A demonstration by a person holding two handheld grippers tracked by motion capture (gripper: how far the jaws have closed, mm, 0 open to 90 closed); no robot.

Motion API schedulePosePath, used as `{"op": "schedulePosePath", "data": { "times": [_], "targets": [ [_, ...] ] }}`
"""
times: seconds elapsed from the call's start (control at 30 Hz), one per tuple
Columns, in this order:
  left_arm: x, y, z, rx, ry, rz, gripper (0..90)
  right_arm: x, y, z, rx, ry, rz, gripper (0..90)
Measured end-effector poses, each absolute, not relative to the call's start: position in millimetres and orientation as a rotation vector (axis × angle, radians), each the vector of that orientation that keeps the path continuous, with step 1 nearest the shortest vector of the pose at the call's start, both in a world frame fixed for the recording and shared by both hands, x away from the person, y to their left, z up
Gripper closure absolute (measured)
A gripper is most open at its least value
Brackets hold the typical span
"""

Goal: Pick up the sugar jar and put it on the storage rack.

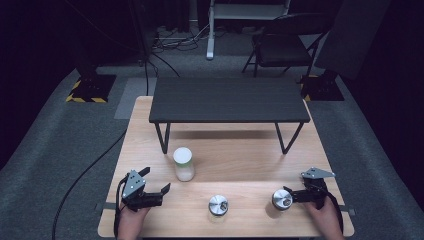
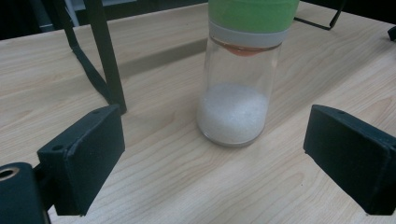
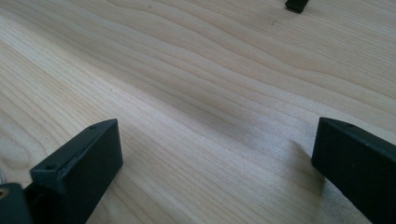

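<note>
A dim room with grey carpet surrounds a pale wooden desk (image 1: pixel 235 155); a low black metal shelf (image 1: pixel 227 100) on thin legs stands on its far half, and a dark folding chair (image 1: pixel 280 47) sits on the floor beyond. Near the desk's middle, just left of centre, a clear glass jar (image 1: pixel 183 164) with a light green lid stands upright — white grains fill its lower part. In the left gripper view the jar (image 2: pixel 238 84) stands ahead of the gap between the two black jaws, not touching either. The left tool (image 1: pixel 156 184), held in the person's left hand at the desk's front left corner, points toward the jar with its jaws spread wide and nothing between them. Along the front edge sit two small shiny metal cups — one (image 1: pixel 218 204) at the middle, another (image 1: pixel 282 199) to the right. The right tool (image 1: pixel 288 196) lies just beside that second cup; the right gripper view shows its jaws released wide over bare wood.
</note>
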State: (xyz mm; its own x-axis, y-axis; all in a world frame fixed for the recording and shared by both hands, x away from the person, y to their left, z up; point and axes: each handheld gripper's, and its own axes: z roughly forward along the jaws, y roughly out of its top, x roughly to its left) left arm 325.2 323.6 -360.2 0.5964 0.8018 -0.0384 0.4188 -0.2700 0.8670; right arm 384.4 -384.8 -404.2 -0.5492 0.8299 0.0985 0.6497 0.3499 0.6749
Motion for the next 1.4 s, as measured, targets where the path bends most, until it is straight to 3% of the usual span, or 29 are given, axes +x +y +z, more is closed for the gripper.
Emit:
{"op": "schedulePosePath", "data": {
  "times": [0.53, 1.4],
  "targets": [
    [333, 323, -366, 1.837, 0.947, 0.520, 4.3, 384, -385, -404, 1.324, 2.354, 0.993, 1.4],
    [382, 294, -373, 1.817, 0.818, 0.476, 4.8, 385, -384, -404, 1.336, 2.347, 0.988, 1.4]
  ]
}}
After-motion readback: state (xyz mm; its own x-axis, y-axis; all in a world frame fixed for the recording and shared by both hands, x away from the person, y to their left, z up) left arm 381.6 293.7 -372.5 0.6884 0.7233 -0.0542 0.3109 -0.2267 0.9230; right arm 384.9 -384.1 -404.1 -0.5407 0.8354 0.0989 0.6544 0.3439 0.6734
